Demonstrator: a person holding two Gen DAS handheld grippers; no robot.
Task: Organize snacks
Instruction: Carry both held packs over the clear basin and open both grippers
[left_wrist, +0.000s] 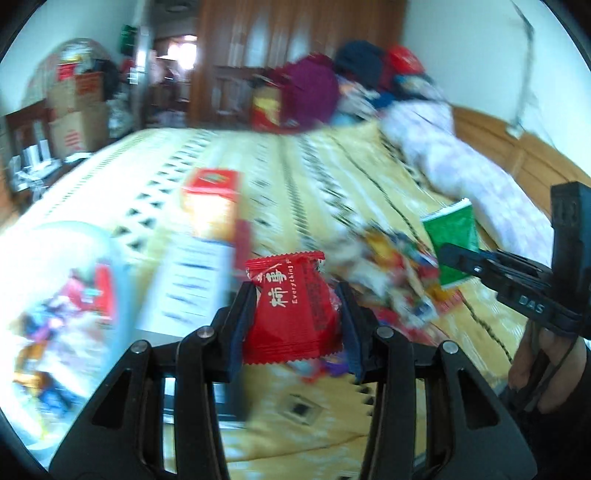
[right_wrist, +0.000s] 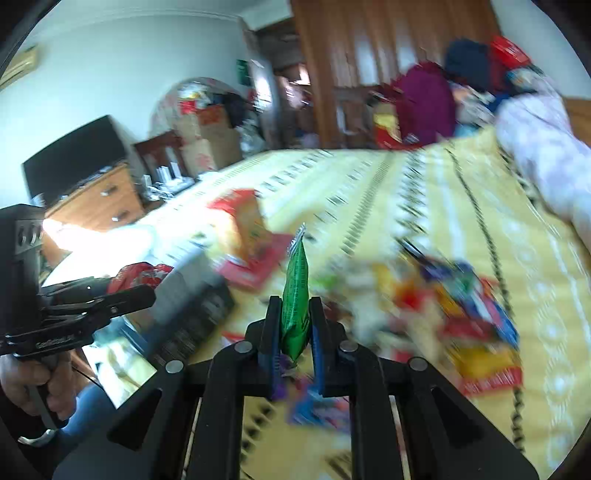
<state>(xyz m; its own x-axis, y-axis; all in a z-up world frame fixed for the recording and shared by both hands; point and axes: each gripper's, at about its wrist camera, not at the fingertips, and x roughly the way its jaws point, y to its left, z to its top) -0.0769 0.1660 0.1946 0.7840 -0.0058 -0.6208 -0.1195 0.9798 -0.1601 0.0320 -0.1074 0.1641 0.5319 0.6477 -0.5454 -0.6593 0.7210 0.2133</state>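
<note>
My left gripper is shut on a red snack packet with white lettering, held above the yellow bedspread. My right gripper is shut on a green snack packet, seen edge-on; it also shows in the left wrist view at the right. A blurred pile of loose snacks lies on the bed to the right of the right gripper and shows in the left wrist view too. A clear container with several snacks in it stands at the left.
A red and orange box stands on the bed, with a white and dark box in front of it. Clothes and a pink quilt lie at the far right. A dresser stands beyond the bed's left side.
</note>
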